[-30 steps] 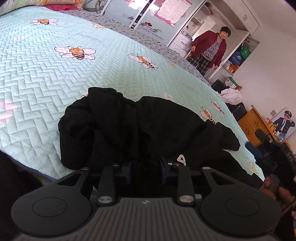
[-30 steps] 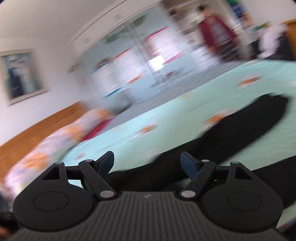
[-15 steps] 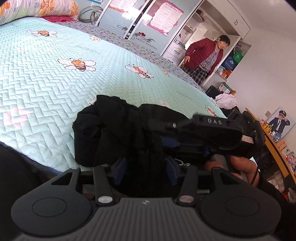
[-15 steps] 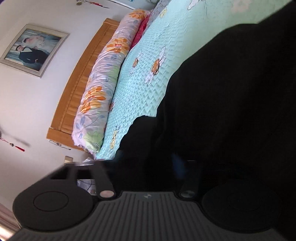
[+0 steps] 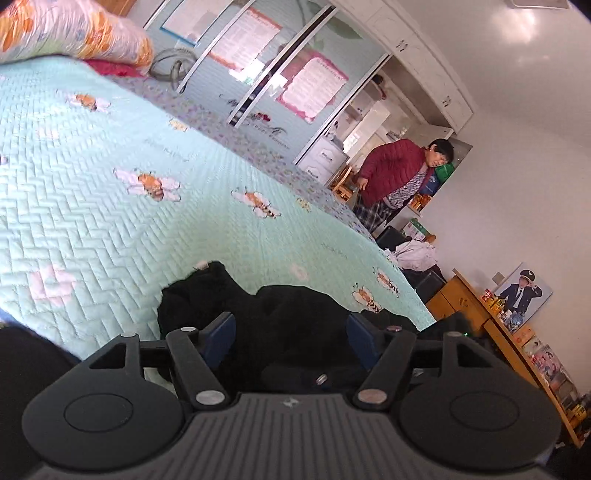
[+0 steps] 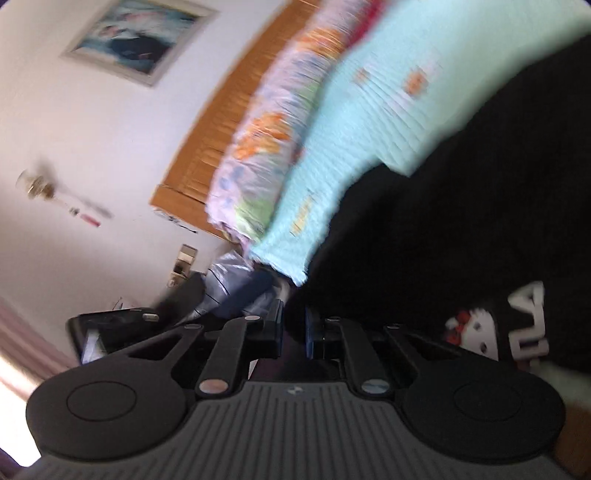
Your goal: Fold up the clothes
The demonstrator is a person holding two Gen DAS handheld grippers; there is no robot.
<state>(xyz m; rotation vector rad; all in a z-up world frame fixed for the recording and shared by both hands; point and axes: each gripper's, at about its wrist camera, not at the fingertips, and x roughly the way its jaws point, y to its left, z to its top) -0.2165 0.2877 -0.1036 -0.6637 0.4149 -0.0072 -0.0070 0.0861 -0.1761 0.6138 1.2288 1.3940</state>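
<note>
Black garment (image 5: 295,317) bunched on the bed (image 5: 110,206), ahead of the left gripper (image 5: 291,332), jaws spread; right gripper (image 6: 293,328) jaws pinched on its dark cloth

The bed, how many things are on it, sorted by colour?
Black: 1, the crumpled black fabric garment
Floral orange and white: 1, the long rolled quilt at the head of the mint quilted bedspread
Red: 1, a flat red cloth beside that quilt
Total: 3
</note>
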